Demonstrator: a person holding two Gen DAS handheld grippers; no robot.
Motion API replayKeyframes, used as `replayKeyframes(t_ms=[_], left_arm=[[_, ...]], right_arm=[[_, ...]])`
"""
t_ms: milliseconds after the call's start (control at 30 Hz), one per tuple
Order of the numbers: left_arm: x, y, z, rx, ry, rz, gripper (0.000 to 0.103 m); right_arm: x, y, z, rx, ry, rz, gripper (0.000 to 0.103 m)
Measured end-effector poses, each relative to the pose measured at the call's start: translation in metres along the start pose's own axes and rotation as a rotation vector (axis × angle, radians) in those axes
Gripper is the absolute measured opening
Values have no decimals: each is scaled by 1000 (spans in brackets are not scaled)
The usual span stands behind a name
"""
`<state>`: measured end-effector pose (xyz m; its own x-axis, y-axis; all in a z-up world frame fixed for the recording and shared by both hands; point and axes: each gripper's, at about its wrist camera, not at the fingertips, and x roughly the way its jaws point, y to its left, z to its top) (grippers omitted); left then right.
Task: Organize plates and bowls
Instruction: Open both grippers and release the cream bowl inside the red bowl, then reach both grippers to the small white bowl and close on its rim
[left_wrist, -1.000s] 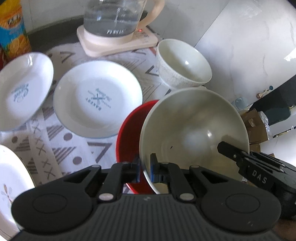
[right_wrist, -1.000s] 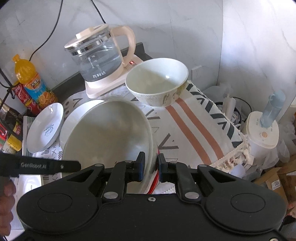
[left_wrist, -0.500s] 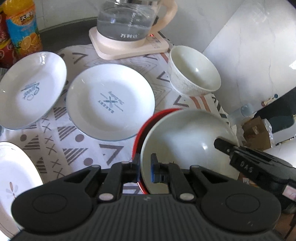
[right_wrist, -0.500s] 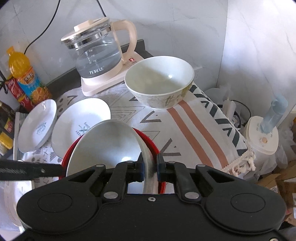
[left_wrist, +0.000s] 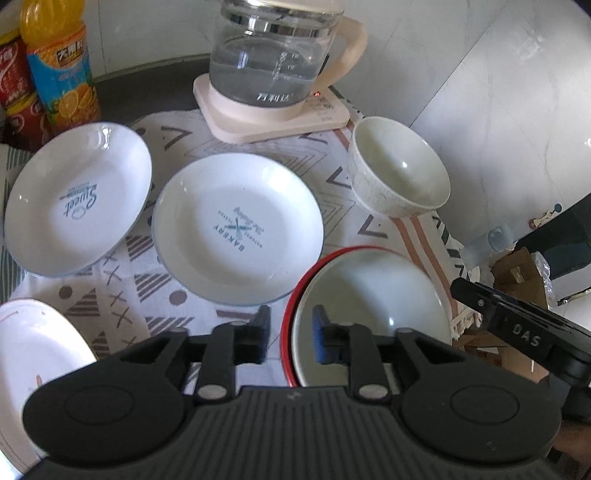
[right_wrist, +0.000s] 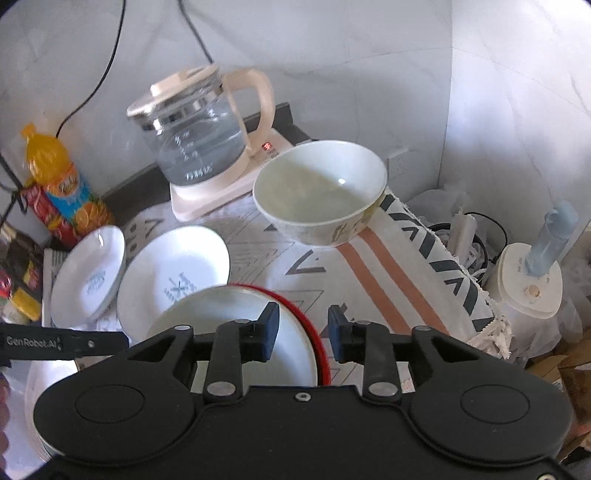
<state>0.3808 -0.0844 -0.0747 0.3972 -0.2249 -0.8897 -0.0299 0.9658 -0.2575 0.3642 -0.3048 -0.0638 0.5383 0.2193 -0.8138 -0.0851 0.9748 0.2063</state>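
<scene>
A wide white bowl (left_wrist: 373, 306) sits nested inside a red bowl (left_wrist: 291, 325) on the patterned cloth. My left gripper (left_wrist: 290, 332) is open, its jaws straddling the near rims of both bowls. My right gripper (right_wrist: 303, 328) is open over the opposite rim; the white bowl (right_wrist: 236, 314) and the red rim (right_wrist: 314, 325) show between its jaws. A deep cream bowl (left_wrist: 399, 166) stands behind, also in the right wrist view (right_wrist: 321, 192). Two white printed plates (left_wrist: 236, 229) (left_wrist: 77, 195) lie to the left, and a third plate (left_wrist: 37, 350) at the near left.
A glass kettle (left_wrist: 273, 59) on a cream base stands at the back. An orange juice bottle (left_wrist: 59, 70) and red cans (left_wrist: 14, 92) stand at the back left. The cloth's fringed edge (right_wrist: 491, 325) marks the table's right side, with a humidifier (right_wrist: 532, 280) and clutter below.
Both grippers lowered the white bowl into the red bowl and then opened, letting go of its rim. The bowl now rests level instead of tilted.
</scene>
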Motion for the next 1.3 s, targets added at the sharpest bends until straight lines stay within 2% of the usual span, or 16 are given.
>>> replayKeyframes(t_ms=[100, 233, 433, 900, 1300], left_arm=[[2, -6, 6, 11, -11, 2, 37], [5, -13, 13, 7, -33, -1, 47], [16, -26, 28, 16, -37, 3, 53], [57, -48, 81, -13, -57, 13, 54], [103, -74, 111, -55, -21, 14, 54]], right_arm=[[-3, -7, 4, 21, -20, 0, 43], [-4, -16, 11, 44, -38, -9, 46], [1, -26, 20, 64, -51, -2, 57], [37, -52, 60, 93, -43, 5, 59], [84, -76, 87, 128, 7, 9, 59]])
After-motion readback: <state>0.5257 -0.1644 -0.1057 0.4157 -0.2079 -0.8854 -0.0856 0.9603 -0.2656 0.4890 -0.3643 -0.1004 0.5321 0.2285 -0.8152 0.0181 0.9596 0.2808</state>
